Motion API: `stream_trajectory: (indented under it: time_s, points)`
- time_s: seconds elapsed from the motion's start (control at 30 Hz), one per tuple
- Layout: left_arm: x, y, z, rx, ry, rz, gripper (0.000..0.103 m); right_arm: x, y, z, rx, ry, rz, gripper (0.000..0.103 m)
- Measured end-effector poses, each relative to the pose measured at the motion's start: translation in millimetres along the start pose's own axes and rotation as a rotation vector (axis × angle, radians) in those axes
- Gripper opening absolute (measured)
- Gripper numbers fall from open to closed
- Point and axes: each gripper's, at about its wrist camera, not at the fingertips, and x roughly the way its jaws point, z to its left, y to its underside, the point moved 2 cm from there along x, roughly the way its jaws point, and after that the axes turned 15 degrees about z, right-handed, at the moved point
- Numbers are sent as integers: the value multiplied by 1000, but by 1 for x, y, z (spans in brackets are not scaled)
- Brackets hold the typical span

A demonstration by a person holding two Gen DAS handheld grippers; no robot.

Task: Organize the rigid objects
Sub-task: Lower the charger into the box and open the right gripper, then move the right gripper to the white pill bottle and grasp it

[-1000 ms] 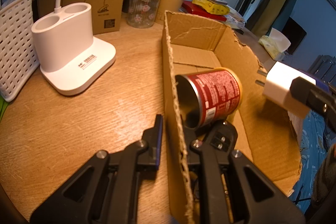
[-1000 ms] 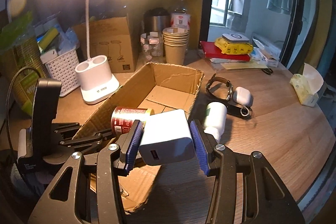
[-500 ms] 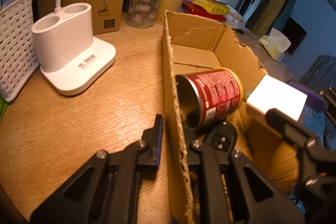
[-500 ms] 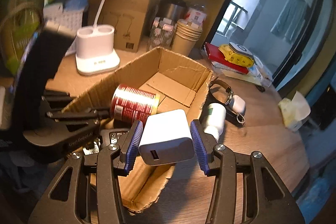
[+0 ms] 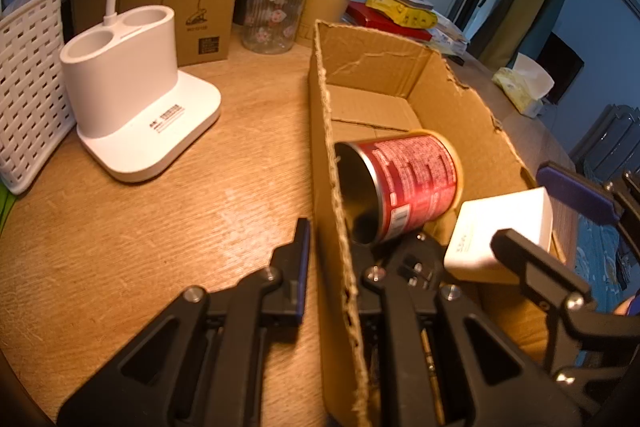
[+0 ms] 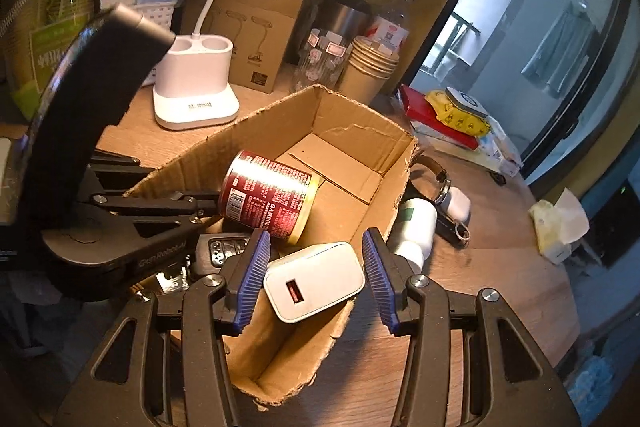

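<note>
Both wrist views look closely down into the cardboard box from opposite sides.

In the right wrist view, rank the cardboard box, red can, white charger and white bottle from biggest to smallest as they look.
1. Cardboard box
2. Red can
3. White charger, close to the can in apparent size, though nearer the camera, so that ranking is unsure
4. White bottle, partly hidden by the box

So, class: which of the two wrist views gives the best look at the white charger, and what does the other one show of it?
The right wrist view: the white charger sits whole between the open right gripper fingers, USB port facing the camera, over the cardboard box. The left wrist view shows only its side, partly hidden behind a gripper finger.
</note>
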Motion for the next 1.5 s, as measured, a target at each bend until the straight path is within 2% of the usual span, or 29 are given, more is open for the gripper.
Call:
stream_trajectory:
  time_s: [0.27,0.47,0.7,1.03,1.2,1.5]
  points:
    - [1,-1,1,0,0,-1,12,-19,5,-27,115,-134,-47,50]
    - [4,-2,2,1,-2,0,12,-14,11,-43,162,-118,-18,52]
    - [4,-2,2,3,-1,-2,12,-7,18,-44,174,-164,5,52]
    - [4,-2,2,2,-1,-2,13,2,22,-71,269,-200,11,53]
    - [4,-2,2,2,-2,-3,13,4,25,-86,321,-221,-2,59]
    - [4,-2,2,3,-2,-3,13,14,27,-111,398,-215,-3,59]
